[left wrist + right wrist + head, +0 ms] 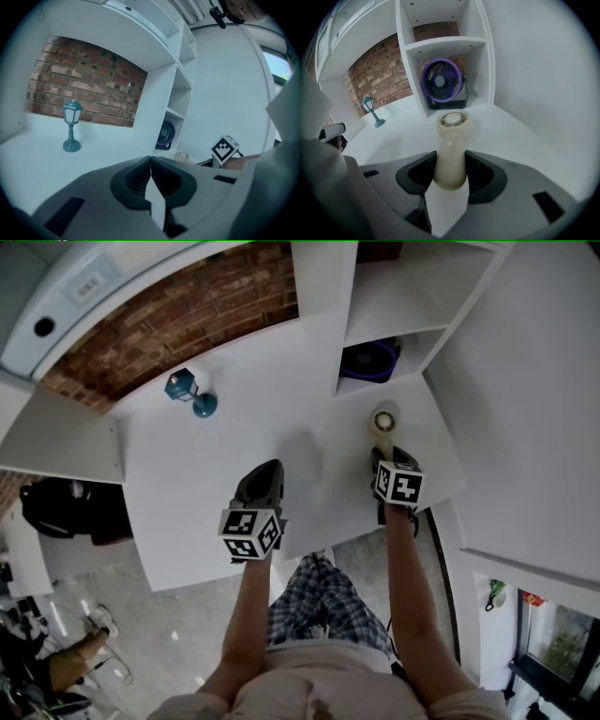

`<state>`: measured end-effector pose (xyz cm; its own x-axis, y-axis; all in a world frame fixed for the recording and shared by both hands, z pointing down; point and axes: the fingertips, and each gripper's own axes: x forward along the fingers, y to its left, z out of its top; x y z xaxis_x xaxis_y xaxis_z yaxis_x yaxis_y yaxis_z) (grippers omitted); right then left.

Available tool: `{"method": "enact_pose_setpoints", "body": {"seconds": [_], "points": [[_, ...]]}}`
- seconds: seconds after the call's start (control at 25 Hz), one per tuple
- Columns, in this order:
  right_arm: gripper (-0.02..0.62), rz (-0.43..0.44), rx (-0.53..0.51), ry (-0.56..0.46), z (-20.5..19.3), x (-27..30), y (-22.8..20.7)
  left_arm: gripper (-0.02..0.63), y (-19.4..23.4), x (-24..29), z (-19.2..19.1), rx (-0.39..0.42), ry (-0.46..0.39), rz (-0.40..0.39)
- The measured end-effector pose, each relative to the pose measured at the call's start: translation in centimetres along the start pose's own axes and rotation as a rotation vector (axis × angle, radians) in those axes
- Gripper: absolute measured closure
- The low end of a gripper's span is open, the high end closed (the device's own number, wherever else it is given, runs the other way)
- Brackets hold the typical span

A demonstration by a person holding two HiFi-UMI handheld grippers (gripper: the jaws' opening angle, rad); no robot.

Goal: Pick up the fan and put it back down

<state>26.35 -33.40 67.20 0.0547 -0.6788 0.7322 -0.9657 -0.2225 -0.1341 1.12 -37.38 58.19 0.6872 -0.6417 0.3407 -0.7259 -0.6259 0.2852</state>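
Dark grey moulded shells with black ribbed pads on the left gripper (270, 468) and right gripper (384, 456), mid-frame. Atop each, a white cube (251, 532) printed with black square markers. Below, blue-and-white checked shorts (323, 601); pale pinkish short-sleeved top (319, 695) along the bottom edge.

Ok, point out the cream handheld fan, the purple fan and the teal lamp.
cream handheld fan (450, 161): right gripper view, handle between the jaws.
purple fan (439, 80): right gripper view, hub of its grille.
teal lamp (71, 112): left gripper view, lantern head.
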Motion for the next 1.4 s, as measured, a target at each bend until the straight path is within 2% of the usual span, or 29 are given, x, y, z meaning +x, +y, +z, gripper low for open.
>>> {"method": "enact_pose_setpoints", "body": {"seconds": [0.32,0.84,0.96,1.16,1.4], "points": [[0.393,0.037,-0.027,-0.121,2.9,-3.6,1.8,0.578,-0.4,-1.2,2.3,0.017,-0.039,-0.002],[0.393,0.117,-0.096,-0.565,11.8,-16.8,5.9,0.578,-1.1,-3.2,6.8,0.053,-0.117,0.009],[0.393,0.131,-0.108,-0.637,13.5,-19.0,6.7,0.578,-1.0,-3.3,7.4,0.056,-0.127,0.015],[0.393,0.139,-0.106,-0.639,14.0,-18.7,6.7,0.578,-0.8,-3.2,7.4,0.055,-0.128,0.025],[0.393,0.125,-0.101,-0.561,12.2,-15.7,6.3,0.578,-0.1,-3.1,7.0,0.050,-0.119,0.037]]}}
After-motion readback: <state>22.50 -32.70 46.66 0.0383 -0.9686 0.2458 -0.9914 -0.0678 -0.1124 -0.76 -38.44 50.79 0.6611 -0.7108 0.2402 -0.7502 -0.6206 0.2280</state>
